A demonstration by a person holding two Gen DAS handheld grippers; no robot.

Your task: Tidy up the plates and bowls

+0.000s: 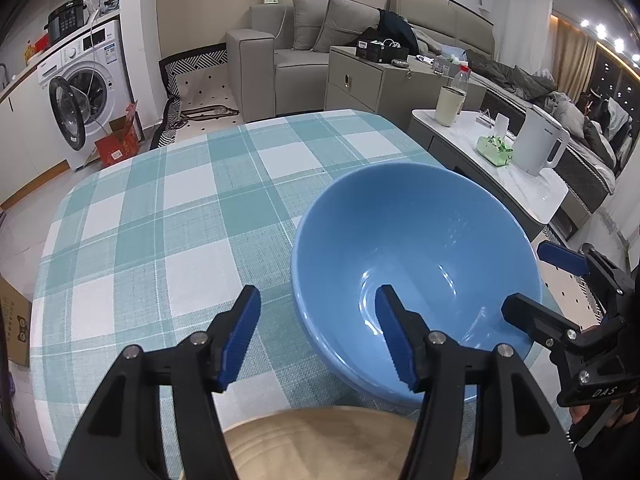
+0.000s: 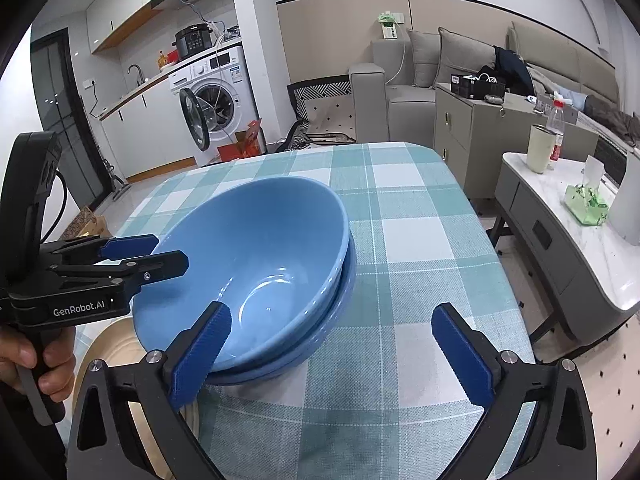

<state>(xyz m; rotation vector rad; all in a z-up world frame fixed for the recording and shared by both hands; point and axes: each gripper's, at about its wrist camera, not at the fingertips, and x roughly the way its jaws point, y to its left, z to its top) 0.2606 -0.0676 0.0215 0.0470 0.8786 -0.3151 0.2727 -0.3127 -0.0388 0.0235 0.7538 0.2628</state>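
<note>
Nearest in both wrist views, a beige plate [image 1: 320, 440] is seen at the table's near edge, lying partly under the left gripper [image 1: 316, 336]. Its tongs stand apart with nothing clamped: one finger is held over the checked tablecloth [image 1: 160, 208], the other hangs inside the blue bowl [image 1: 416, 264], so the bowl's near rim is straddled without being pressed.

The blue bowl is seen from the right wrist to be nested in a second blue bowl [image 2: 340, 304] beneath it (only a band of the lower one shows), and the pair rests on the cloth just beyond the plate. The top bowl sits tilted, its rim higher on the far side.

The right gripper [image 2: 332, 356] is held wide apart and empty; its left finger is near the stack's near rim, while its right finger is over bare cloth well to the right. The stack is thus judged to lie ahead and to the left of the right tongs and directly under the left ones, so the left hand [image 2: 36, 364] is the nearer.

Farther off, a washing machine [image 2: 216, 100] and a sofa [image 1: 280, 40] are seen.
</note>
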